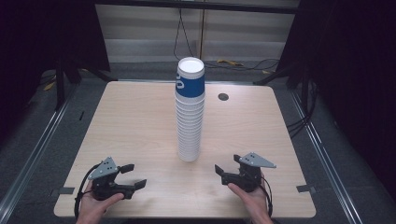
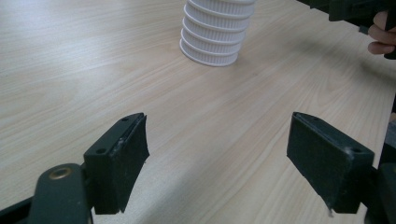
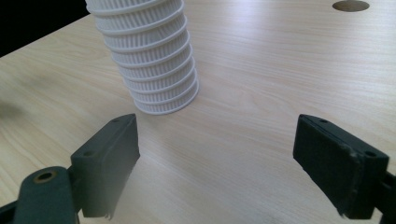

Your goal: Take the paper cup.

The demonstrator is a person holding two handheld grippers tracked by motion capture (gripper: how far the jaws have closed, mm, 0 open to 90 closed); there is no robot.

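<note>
Two claws and one tall stack of cups are what we have to work with. We begin with the biggest thing, the tabletop (image 1: 140, 121), a pale wooden surface with a small dark grommet hole (image 1: 223, 97) near its far edge, at about 1 o'clock from the centre.

Next comes the stack of cups (image 1: 190, 112). It stands upright near the middle of the tabletop, its long axis vertical, with white ribbed cups below and a blue-banded cup (image 1: 190, 81) at the top. The stack leans a little but rests on its own, touched by nothing.

Then the left claw (image 1: 130, 176), held low at about 7 o'clock on the tabletop. From it the stack lies at about 1 o'clock. Its jaws stand wide apart and hold nothing; in the left gripper view we see bare wood between them and the foot of the stack (image 2: 212, 44) well ahead.

Last the right claw (image 1: 227, 167), at about 5 o'clock, with the stack at about 11 o'clock from it. It is also spread wide and empty. In the right gripper view the stack base (image 3: 159, 88) looks closer to the jaws than it does for the left, so we judge the right hand a little nearer for the first reach.
</note>
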